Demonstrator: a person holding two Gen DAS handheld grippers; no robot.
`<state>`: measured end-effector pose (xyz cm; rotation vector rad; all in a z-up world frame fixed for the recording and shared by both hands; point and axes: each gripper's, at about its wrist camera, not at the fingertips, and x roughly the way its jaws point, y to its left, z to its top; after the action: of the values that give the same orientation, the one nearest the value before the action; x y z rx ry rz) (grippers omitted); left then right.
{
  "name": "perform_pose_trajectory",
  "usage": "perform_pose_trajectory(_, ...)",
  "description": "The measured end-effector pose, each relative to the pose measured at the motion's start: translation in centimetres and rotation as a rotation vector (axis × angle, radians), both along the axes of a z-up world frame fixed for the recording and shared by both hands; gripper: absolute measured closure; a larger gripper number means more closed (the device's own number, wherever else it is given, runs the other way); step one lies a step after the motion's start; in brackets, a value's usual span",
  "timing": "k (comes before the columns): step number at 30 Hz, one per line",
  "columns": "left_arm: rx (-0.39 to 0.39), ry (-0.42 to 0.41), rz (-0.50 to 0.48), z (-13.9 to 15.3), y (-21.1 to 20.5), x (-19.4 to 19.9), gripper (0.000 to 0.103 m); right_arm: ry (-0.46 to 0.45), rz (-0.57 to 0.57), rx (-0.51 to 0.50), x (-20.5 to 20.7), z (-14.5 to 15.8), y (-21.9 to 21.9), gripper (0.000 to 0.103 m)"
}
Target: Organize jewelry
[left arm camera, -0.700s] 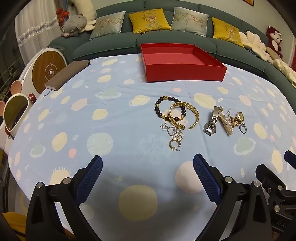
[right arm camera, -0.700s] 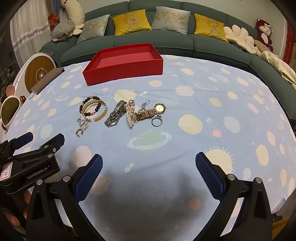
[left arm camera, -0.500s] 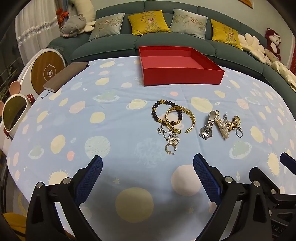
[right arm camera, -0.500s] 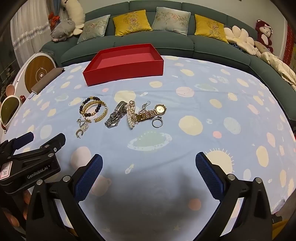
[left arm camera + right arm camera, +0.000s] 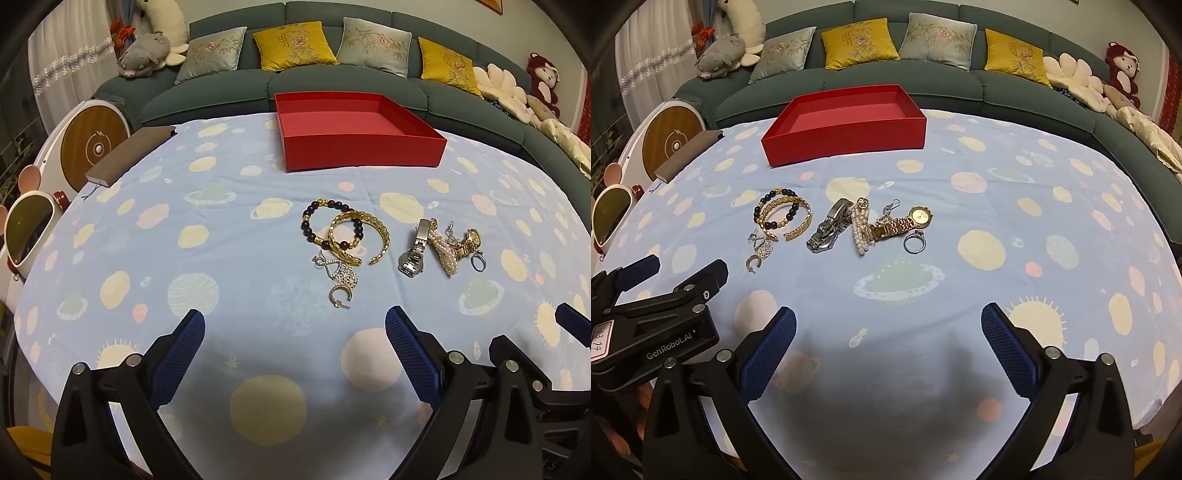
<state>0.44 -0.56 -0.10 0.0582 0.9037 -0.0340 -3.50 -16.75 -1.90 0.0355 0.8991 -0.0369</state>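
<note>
A red box is sitting open and empty on a table covered by a blue cloth printed with planets, at the far side close to a green sofa. All the jewelry is lying on the cloth on the near side of the red box, apart from it. Closest below the box, a dark bead bracelet is overlapping a gold bangle, and just nearer than these a silver pendant chain is trailing down to a crescent earring. To the right of that cluster, as the left wrist view shows it, a silver watch is lying beside a pearl bracelet, which is touching a gold watch with a small ring just beside it. The left gripper is hovering over bare cloth nearer than the jewelry, its fingers spread wide with nothing between them. The right gripper is hanging likewise over the cloth, fingers spread wide and empty, well short of the watches. A brown book is resting at the cloth's edge to the left of the red box.
</note>
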Motion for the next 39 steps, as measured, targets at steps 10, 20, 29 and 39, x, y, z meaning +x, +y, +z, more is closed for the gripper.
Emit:
perform_pose_trajectory(10,0.006,-0.007,0.003,0.12,-0.04,-0.09,0.008,-0.005,-0.001,0.003,-0.06,0.08,-0.01,0.005)
perform_pose_trajectory(20,0.012,-0.013,0.003,0.22,-0.12,-0.19,0.008,-0.01,-0.003,0.004,-0.12,0.16,-0.04,0.005)
perform_pose_trajectory(29,0.013,-0.012,0.004,0.19,-0.16,-0.15,0.008,-0.011,-0.003,0.005,-0.14,0.15,-0.03,0.005)
perform_pose_trajectory(39,0.012,-0.01,0.006,0.18,-0.05,-0.09,0.008,-0.011,-0.003,0.005,-0.18,0.17,-0.03,0.005)
